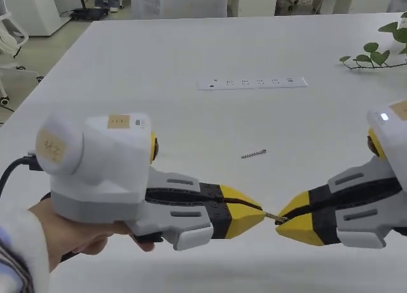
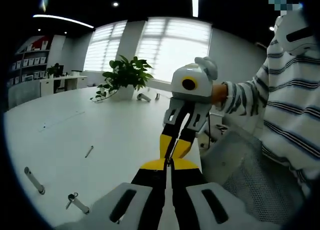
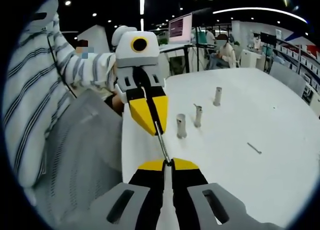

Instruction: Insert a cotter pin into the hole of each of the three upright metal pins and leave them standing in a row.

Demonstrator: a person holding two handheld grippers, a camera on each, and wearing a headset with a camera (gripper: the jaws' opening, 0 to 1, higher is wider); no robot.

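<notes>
Near the bench's front edge, the left gripper (image 1: pixel 258 214) is pinching the cotter pin's (image 1: pixel 272 215) nine-o'clock end, the right gripper (image 1: pixel 283 218) its three-o'clock end.

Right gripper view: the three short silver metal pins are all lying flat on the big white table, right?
Not quite. The three short silver metal pins are not lying flat. They stand upright on the big white table. The right gripper view shows it.
</notes>
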